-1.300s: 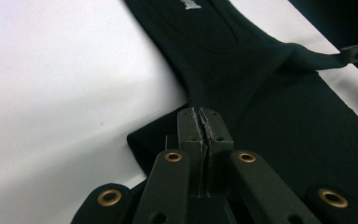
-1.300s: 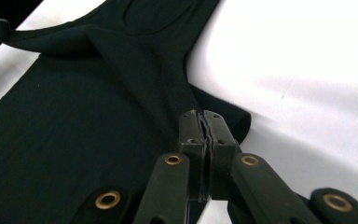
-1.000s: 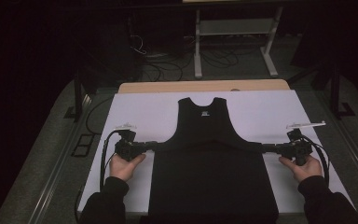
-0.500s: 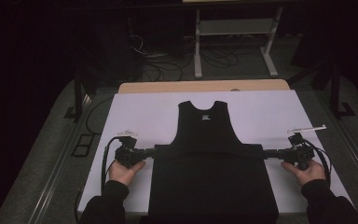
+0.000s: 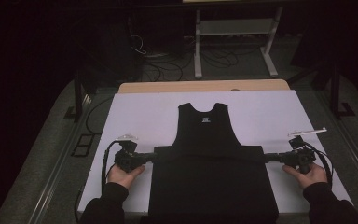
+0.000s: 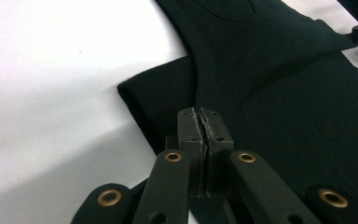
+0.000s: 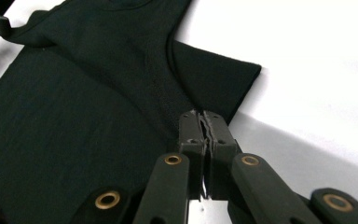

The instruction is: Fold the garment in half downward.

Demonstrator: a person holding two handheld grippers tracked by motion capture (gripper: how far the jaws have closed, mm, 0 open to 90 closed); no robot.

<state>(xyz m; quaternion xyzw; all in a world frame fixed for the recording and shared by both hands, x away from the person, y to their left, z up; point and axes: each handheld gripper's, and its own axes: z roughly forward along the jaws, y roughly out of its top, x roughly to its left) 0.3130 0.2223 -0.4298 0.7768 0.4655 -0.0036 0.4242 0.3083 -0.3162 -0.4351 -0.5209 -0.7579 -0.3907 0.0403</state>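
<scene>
Folding of a black sleeveless top on a white worktop, seen at an early to middle stage.

Top lying flat in the centre of the high view, neck toward the upper part of the frame, lower half reaching the bottom edge. A wide band of cloth across the middle, from left to right, looking like the hem part already brought up over the body; hard to say for sure, everything being black on black.

Left gripper at the middle left of the frame, pointing inward to the left end of this band. In the left gripper view, fingers pressed fully together, with only a thin seam between the pads, apparently pinching the cloth edge of the top; the fabric inside not clearly visible.

Right gripper at the middle right, mirrored. In the right gripper view, fingers also closed tight at the corner of the top, probably holding a thin fold.

Judged done: garment spread out, both side corners taken. Judged left: carrying the held edge across, laying it down, releasing, then possibly further folds to make a compact packet.
</scene>
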